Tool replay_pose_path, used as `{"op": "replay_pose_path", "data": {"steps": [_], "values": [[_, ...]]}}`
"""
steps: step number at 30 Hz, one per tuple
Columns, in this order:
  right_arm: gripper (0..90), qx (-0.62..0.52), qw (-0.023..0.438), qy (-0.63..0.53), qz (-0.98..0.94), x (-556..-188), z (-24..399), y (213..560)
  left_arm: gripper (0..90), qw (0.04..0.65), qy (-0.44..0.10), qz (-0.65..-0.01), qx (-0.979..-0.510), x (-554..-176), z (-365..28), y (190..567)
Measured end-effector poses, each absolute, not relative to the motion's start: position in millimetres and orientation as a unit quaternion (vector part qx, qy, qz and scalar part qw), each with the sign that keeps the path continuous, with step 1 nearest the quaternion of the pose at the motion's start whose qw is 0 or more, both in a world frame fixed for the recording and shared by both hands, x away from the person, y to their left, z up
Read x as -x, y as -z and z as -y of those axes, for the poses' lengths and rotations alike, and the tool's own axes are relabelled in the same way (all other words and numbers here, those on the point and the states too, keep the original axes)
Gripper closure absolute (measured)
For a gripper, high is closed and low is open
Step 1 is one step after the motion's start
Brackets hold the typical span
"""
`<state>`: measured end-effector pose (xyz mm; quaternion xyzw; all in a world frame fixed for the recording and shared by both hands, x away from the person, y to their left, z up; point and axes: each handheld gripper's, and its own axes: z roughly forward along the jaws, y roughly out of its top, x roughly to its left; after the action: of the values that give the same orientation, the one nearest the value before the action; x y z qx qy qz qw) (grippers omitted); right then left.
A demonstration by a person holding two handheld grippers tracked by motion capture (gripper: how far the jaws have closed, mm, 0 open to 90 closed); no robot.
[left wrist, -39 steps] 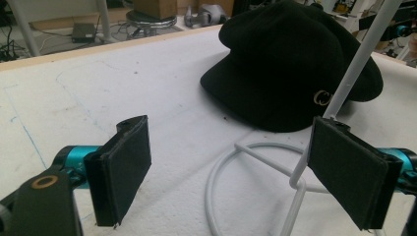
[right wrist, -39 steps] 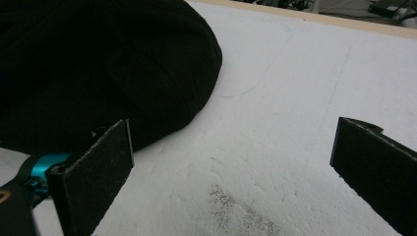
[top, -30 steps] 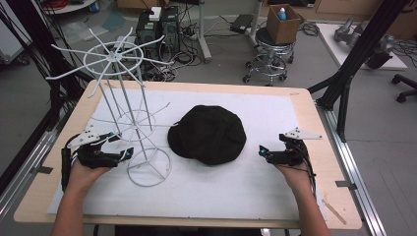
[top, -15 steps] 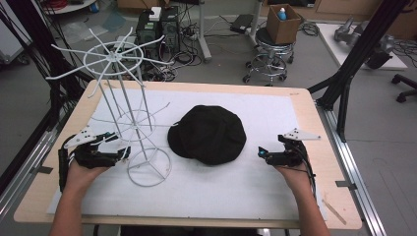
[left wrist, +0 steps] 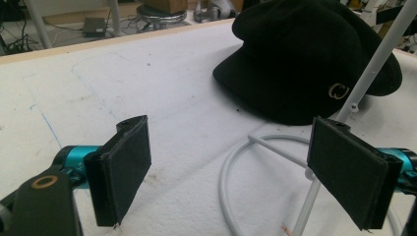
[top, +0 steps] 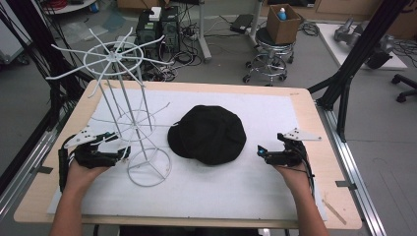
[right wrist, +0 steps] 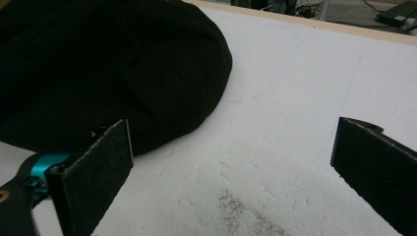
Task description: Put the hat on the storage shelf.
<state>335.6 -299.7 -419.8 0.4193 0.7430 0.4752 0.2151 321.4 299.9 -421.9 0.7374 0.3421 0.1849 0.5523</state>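
Left gripper (top: 124, 151): held low at the table's left side, jaws apart and holding nothing, just beside the base ring of the white wire rack (top: 129, 114). The left gripper view adds what the high view cannot resolve: the two black pads (left wrist: 120, 167) stand wide apart, with the rack's base ring (left wrist: 231, 162) and one slanting upright lying between and beyond them, not clasped.

White wire rack: upright on the white mat (top: 275, 108), left of centre; spoked crown at top, smaller spoked ring midway, round base. The high view gives its full height; the left gripper view gives its foot.

Black cap (top: 209, 133): lies flat on the mat at mid-table, between the two grippers, its left edge near the rack's base but apart from it. The left gripper view shows a small round metal emblem (left wrist: 338, 91) on the cap's side, too small to tell in the high view. The right gripper view shows the cap's (right wrist: 98, 69) rounded crown close ahead of one jaw, untouched.

Right gripper (top: 262, 153): at the table's right side, near the cap's right edge, jaws spread wide over bare mat, empty.
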Motion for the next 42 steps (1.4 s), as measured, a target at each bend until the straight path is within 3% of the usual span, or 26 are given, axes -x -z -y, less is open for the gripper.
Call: {"op": "replay_pose_path", "data": {"steps": [23,42], "values": [[1.1,-0.398,0.207,-0.489,-0.748,-338.2,284.2,399.1,16.9,0.553,-0.185,-0.345,-0.736,-318.7,-299.3,422.0],[1.1,-0.368,0.176,-0.515,-0.754,-382.1,228.6,377.0,16.9,0.541,-0.184,-0.349,-0.743,-320.2,-298.9,423.9]]}}
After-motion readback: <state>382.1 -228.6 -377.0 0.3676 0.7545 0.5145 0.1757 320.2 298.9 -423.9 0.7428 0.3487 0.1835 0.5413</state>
